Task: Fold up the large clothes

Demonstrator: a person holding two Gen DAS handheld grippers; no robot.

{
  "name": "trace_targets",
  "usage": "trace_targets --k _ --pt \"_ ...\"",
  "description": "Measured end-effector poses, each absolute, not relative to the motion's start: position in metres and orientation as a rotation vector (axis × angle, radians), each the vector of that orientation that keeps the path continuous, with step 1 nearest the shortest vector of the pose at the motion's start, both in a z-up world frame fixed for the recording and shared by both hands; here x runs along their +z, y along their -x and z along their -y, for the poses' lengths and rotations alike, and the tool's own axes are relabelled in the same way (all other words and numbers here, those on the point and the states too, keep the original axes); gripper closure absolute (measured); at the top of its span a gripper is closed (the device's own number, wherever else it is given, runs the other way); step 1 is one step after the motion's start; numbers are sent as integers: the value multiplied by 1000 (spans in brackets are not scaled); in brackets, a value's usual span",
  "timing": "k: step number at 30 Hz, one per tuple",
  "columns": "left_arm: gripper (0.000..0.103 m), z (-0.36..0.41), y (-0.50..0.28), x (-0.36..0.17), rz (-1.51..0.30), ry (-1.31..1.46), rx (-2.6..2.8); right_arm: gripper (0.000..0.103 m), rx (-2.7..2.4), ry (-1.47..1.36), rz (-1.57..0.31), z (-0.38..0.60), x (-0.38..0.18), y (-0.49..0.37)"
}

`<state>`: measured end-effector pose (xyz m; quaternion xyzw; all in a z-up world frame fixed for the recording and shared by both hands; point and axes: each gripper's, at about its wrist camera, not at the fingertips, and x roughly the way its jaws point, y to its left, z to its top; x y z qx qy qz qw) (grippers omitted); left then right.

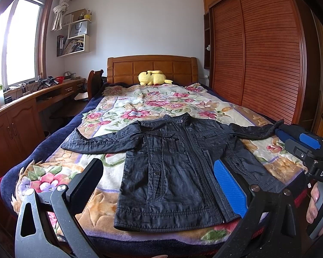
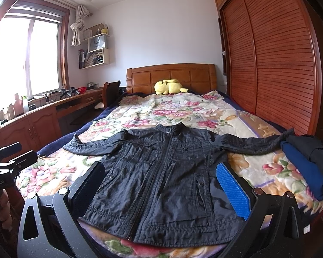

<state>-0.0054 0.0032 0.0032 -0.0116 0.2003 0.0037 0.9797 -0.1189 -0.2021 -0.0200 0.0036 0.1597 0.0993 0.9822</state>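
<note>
Item: black jacket [image 1: 174, 172], zipped, front up, collar toward 12 o'clock, hem toward you at 6. You see both sleeves spread wide, one cuff at 9 o'clock, the other at 3 touching a folded blue and dark pile [image 2: 305, 172]. It lies on the floral blanket [image 1: 140, 101], near the foot of the bed.

Your left gripper [image 1: 159, 191]: fingers spread wide, holding nothing, above the hem.
Your right gripper [image 2: 161, 193]: fingers likewise spread, empty.

Edges: bare blanket at 9 and 12 o'clock; a yellow plush toy [image 1: 154, 77] sits against the headboard; wardrobe doors [image 2: 275, 64] border 3 o'clock.
</note>
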Motion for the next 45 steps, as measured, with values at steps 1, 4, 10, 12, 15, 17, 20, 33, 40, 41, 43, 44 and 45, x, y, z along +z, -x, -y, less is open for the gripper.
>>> trace_targets --k 1,4,10,12,15,17,20,33,40,41,43,44,45 --pt "0 -5 7 6 -403 24 9 0 200 -8 -321 203 -20 119" --pt "0 -5 7 7 -404 24 9 0 200 -7 -323 203 -20 119" --pt "0 -7 7 7 -407 26 13 0 203 -5 -329 201 -20 117" --pt "0 -10 6 5 -412 25 16 0 209 -3 -337 201 -23 114" --pt "0 -18 4 0 -424 32 29 0 215 3 -351 198 -27 109" --pt "0 -23 2 -6 -437 39 37 0 222 9 -362 196 -30 105" --pt "0 -29 -4 -17 -455 42 55 0 236 22 -374 191 -34 99" --pt "0 -75 -22 -57 -523 73 129 0 299 81 -437 166 -47 57" --pt "0 -100 -35 -78 -560 84 174 0 331 107 -463 149 -57 30" --pt "0 -103 -37 -80 -564 84 178 0 339 110 -468 147 -59 25" --pt "0 -110 -41 -87 -572 79 187 0 356 118 -475 143 -64 16" --pt "0 -114 -44 -90 -576 77 193 0 363 124 -476 141 -66 12" --pt "0 -118 -48 -93 -582 75 200 0 369 131 -479 138 -69 8"
